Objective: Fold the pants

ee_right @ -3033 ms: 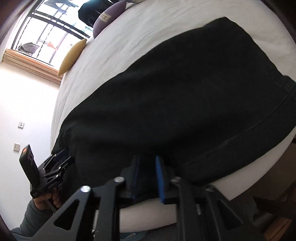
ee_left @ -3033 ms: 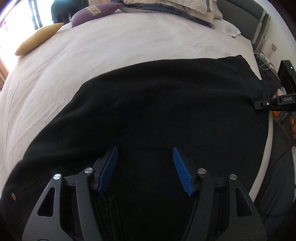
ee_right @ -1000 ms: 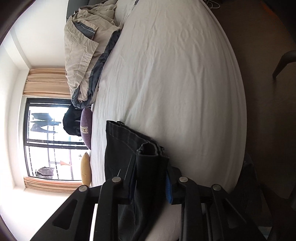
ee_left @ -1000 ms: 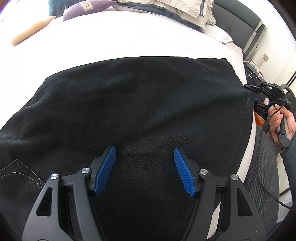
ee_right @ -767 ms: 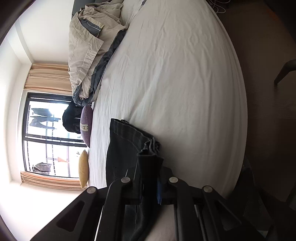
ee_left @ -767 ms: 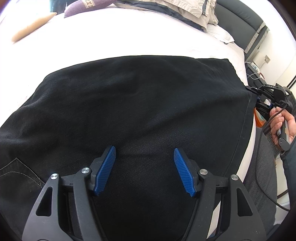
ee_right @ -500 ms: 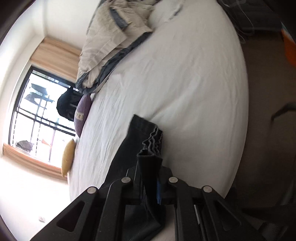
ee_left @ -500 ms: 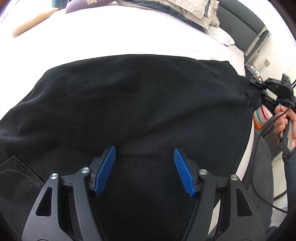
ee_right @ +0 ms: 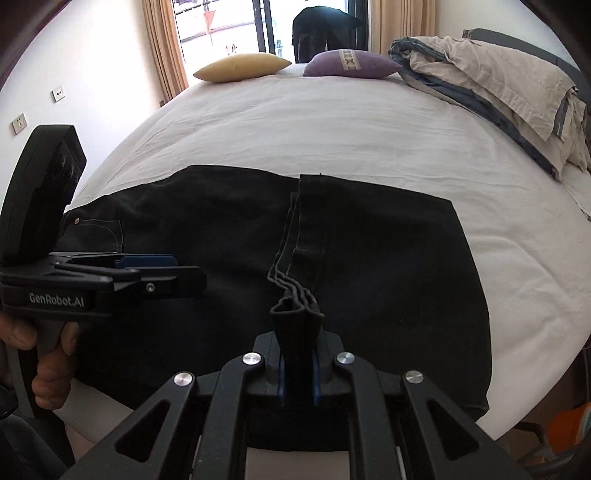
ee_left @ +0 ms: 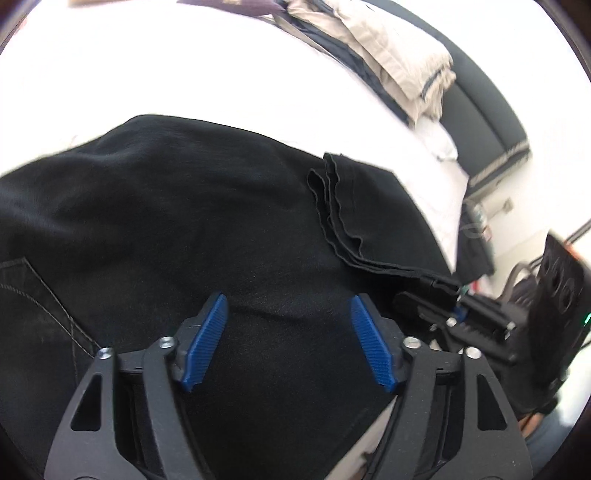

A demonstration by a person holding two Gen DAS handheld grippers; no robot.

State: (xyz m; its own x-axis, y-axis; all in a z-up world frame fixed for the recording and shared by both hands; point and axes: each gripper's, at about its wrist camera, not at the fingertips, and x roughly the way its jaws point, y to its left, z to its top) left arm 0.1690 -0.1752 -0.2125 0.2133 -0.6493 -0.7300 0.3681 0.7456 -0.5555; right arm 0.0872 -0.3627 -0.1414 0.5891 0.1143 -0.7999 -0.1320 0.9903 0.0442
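While the right tongs (ee_right: 297,373) clamp the hem end of the black pants (ee_right: 388,258), folded back along the bed's (ee_right: 295,122) near edge, the left tongs (ee_left: 288,339) hover spread apart above them.

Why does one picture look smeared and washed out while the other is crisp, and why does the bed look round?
Left wrist view: motion blur softens the pants, and the white sheet is blown out by glare. Right wrist view: sharp, with creases visible on the sheet, though the window is overexposed. In both, the fisheye lens bulges the bed and darkens the corners.
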